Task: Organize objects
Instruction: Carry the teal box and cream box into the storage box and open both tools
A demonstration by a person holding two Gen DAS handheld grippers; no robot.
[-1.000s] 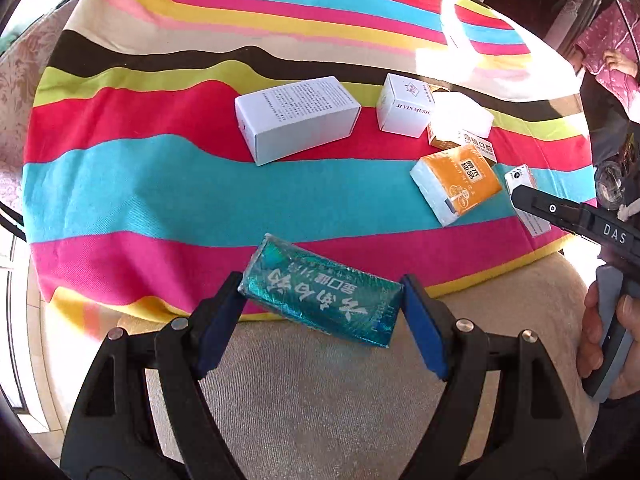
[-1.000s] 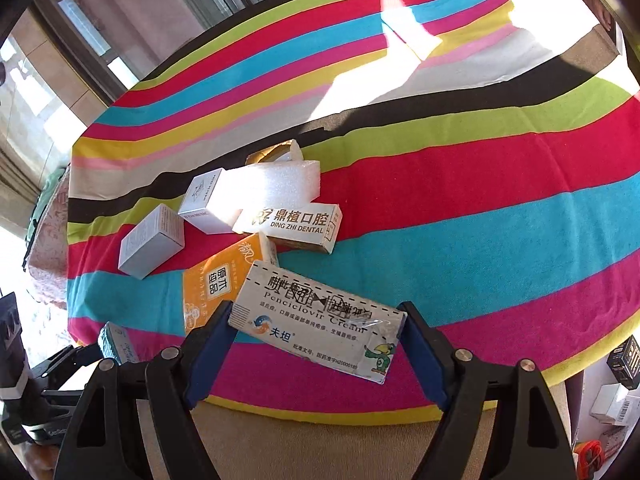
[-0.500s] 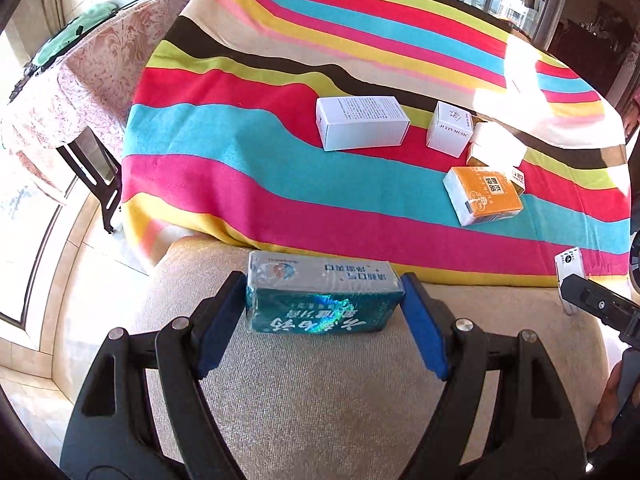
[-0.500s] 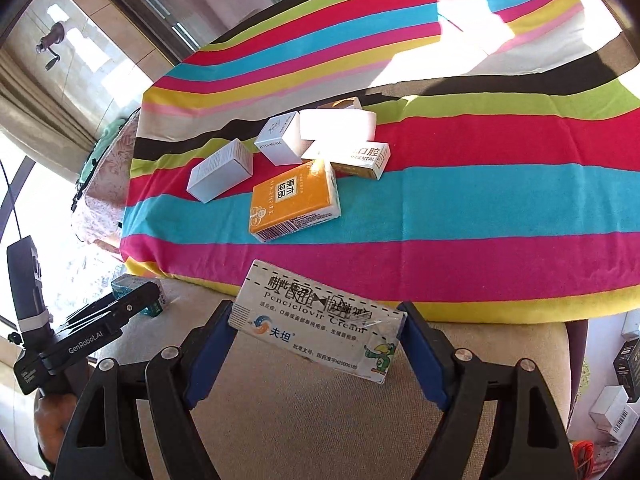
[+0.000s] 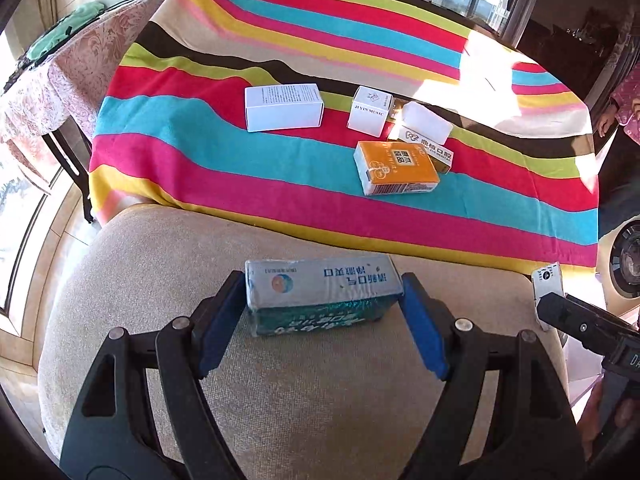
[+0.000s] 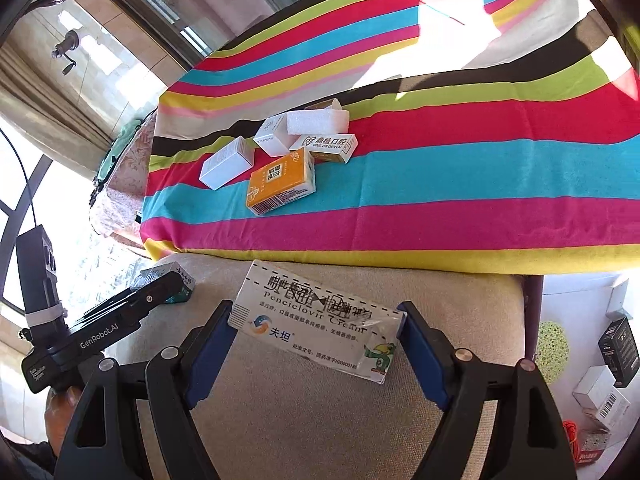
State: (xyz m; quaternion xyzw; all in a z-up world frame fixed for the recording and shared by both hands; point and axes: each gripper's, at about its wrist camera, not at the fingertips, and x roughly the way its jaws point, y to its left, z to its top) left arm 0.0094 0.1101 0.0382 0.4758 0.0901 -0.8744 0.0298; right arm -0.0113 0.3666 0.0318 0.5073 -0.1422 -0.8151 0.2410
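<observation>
My left gripper (image 5: 322,286) is shut on a teal box with a white top face (image 5: 320,294), holding it by its short ends above a beige cushioned seat (image 5: 280,400). My right gripper (image 6: 314,314) is shut on a white cream carton (image 6: 312,320), tilted down to the right, over the same seat (image 6: 304,420). On the striped tablecloth (image 5: 240,168) beyond lie a white box (image 5: 284,106), a small white box (image 5: 370,110), a foam block (image 5: 426,124), a dental carton (image 5: 434,154) and an orange box (image 5: 394,168). The teal box (image 6: 168,278) also shows at the left of the right wrist view.
A side table with a floral cloth (image 5: 52,92) stands left of the striped table. Loose boxes (image 6: 604,396) and an orange cord lie on the floor at the right. A person's pink sleeve (image 5: 630,96) shows at the far right edge.
Both grippers have drawn back from the striped table and now hang over the beige seat, each keeping its box. The teal box has rolled so its white face is up.
</observation>
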